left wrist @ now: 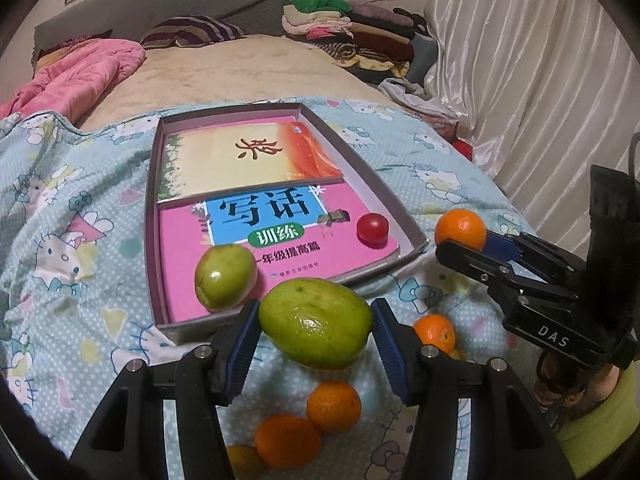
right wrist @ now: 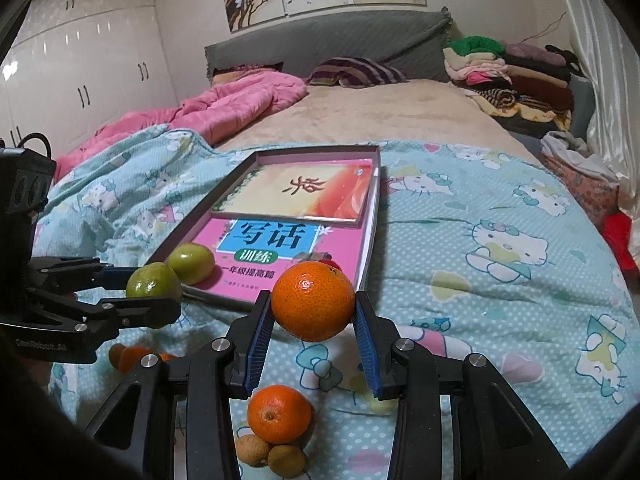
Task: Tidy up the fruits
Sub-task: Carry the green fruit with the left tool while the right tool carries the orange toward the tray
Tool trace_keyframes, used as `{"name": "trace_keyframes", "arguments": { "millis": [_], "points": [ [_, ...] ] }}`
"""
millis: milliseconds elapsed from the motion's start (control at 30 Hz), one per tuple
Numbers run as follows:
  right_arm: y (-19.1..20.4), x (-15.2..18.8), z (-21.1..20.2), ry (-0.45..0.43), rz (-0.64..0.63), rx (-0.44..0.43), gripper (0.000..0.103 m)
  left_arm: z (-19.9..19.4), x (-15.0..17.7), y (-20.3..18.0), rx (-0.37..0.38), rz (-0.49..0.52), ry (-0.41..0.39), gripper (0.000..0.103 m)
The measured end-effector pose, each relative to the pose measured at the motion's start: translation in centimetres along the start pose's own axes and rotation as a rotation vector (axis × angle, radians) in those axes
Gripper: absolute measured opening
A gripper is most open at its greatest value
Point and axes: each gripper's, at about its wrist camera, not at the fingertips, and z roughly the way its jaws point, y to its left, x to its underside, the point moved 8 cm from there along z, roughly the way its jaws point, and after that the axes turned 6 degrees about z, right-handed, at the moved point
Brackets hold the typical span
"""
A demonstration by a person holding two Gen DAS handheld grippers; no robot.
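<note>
My left gripper is shut on a large green fruit, held just above the bedspread in front of a shallow grey box. In the right wrist view this left gripper and its green fruit show at the left. My right gripper is shut on an orange near the box's front corner; the left wrist view shows the same right gripper and orange at the right. Inside the box, a second green fruit and a red cherry tomato lie on a pink book.
Loose oranges lie on the patterned bedspread below the grippers, with one orange beside small brown fruits. Two books fill the box. A pink quilt lies far left, folded clothes far right, a curtain beyond.
</note>
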Motion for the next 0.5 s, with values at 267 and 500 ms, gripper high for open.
{"name": "trace_keyframes", "arguments": {
  "millis": [267, 500],
  "points": [
    [-0.6, -1.7, -0.7, -0.033, 0.011, 0.004, 0.041, 0.2, -1.8, 0.5, 0.017, -0.016, -0.022, 0.056],
    [-0.4, -3.8, -1.2, -0.06, -0.016, 0.01, 0.041, 1.0, -3.1, 1.2, 0.021, -0.029, -0.031, 0.056]
  ]
}}
